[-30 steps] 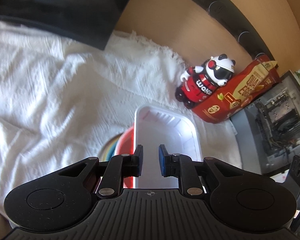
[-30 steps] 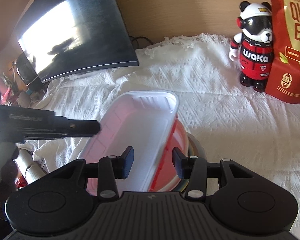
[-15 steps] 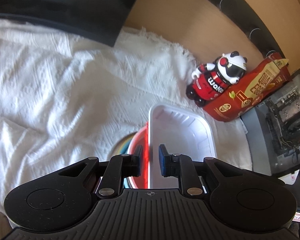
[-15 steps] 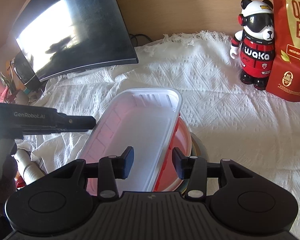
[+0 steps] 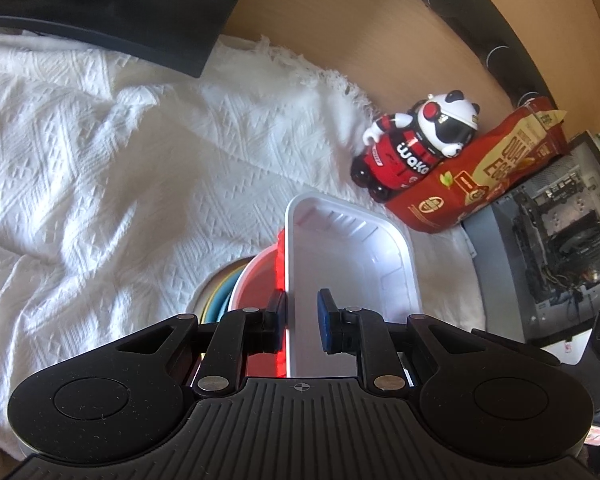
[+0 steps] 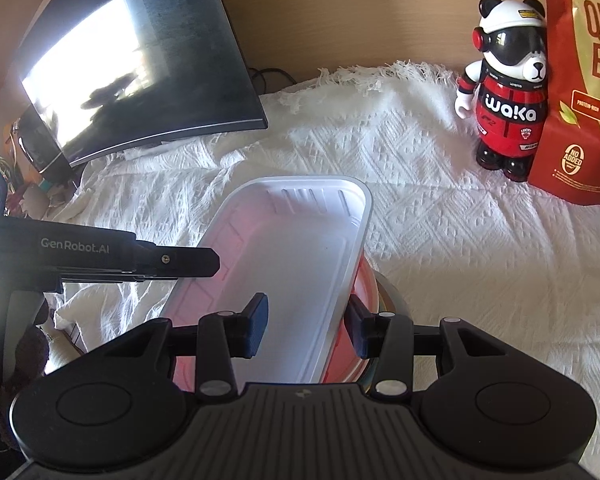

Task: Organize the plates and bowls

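Left wrist view: the left hand-held gripper (image 5: pixel 302 322) sits low in the frame with its jaws nearly together, straddling the left rim of the white tray (image 5: pixel 352 264); the outer pad is against the rim, but a gap shows on the inner side, so a firm pinch cannot be confirmed. In the right wrist view the right hand-held gripper (image 6: pixel 306 328) stands at a moderate opening across the tray's right wall; whether its pads press on that wall I cannot tell. The tray lies tilted on top of a red bowl (image 5: pixel 260 280), which in turn rests on a stack of coloured plates (image 5: pixel 216 288) at the lower middle of both frames.

The step in hand looks like seating the tray onto the stack, or lifting it clear to sort it. Either way the next move calls for both hands working evenly, since the tray is thin, light and perched at a slant on a round bowl, so it could slip sideways.

The bench is covered by a rumpled white woven cloth (image 6: pixel 440 240). A dark curved monitor (image 6: pixel 140 60) fills the upper left, a panda figurine (image 6: pixel 504 108) and a red food pouch (image 6: pixel 580 80) stand at the upper right against a wooden wall, and an open computer case (image 5: pixel 560 240) shows at the right edge of the left view.
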### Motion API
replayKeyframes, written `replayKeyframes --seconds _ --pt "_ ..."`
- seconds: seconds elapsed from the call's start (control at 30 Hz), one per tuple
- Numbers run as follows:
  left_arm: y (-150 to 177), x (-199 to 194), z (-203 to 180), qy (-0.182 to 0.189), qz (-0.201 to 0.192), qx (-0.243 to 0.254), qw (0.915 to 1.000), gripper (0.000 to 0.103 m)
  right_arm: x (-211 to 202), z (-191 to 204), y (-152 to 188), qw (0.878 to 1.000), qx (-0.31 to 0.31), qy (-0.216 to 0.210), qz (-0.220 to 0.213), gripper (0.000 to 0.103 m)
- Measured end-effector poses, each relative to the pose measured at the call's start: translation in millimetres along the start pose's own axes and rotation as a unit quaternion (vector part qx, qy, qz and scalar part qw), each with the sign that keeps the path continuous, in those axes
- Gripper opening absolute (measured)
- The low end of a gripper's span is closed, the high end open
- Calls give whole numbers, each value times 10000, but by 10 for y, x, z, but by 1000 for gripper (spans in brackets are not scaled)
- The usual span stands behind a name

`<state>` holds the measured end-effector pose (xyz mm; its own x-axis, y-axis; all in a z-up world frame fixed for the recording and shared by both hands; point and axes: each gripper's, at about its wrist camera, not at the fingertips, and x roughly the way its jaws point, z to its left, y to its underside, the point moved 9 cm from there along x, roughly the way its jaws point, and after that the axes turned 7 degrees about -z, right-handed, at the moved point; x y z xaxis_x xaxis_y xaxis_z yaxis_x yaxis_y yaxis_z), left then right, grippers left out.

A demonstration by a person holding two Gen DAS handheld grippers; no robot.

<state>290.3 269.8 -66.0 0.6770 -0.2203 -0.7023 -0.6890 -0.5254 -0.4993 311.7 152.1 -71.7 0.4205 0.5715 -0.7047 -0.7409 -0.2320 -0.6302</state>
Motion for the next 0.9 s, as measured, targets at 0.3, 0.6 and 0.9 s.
replayKeyframes --seconds 0.3,0.6,0.9 --pt "-107 -175 98 249 -129 -132 9995 19 -128 -56 -11 9987 180 405 -269 46" --pt "-51 -747 -13 115 -1260 65 9919 19 -709 -199 -194 9878 281 748 -1335 65" --pt "1041 -1193 -481 -590 -1869 975 9757 16 -1526 -121 330 9653 -215 825 -2468 99"
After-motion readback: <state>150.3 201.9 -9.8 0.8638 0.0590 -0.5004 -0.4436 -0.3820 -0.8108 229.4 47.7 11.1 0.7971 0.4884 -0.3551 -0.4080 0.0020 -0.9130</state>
